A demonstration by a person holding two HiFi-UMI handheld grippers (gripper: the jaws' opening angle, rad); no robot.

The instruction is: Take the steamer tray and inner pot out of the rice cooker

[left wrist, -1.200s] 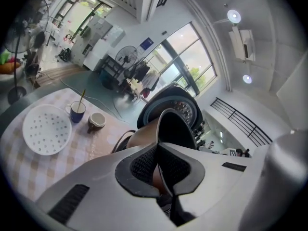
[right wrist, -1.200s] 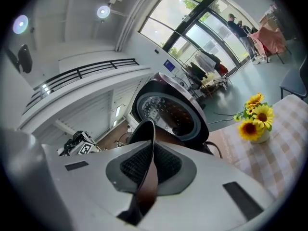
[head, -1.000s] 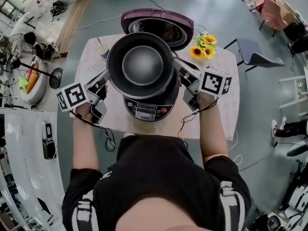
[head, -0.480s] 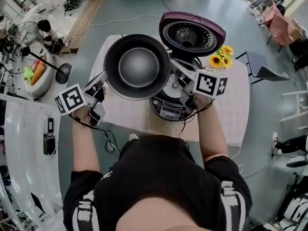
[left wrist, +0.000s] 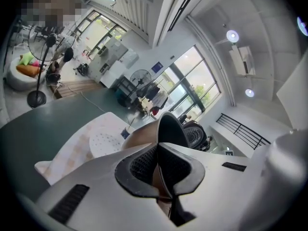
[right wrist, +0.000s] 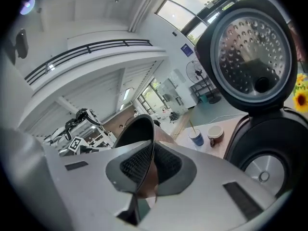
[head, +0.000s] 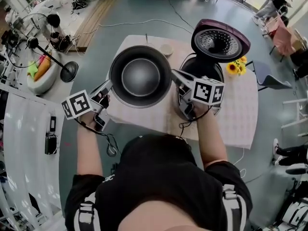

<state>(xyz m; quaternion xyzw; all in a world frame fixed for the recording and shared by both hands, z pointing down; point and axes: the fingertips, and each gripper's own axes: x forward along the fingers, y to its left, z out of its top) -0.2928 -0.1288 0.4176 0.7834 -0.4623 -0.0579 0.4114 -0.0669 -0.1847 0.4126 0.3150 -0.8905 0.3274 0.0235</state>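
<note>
Head view: I have the inner pot (head: 140,76) pinched by its rim from both sides, the left claw (head: 110,84) on its left edge and the right claw (head: 174,74) on its right. The pot hangs above the table (head: 231,121), just left of the rice cooker (head: 202,69), whose lid (head: 220,38) stands open.

Left gripper view: my left claw's pads (left wrist: 142,165) are closed tight on the thin pot rim, with the dark bowl rising beyond them.

Right gripper view: the right claw is likewise squeezed onto the rim. A mug (right wrist: 215,134) and a blue cup (right wrist: 196,138) stand on the table beside the cooker.
</note>
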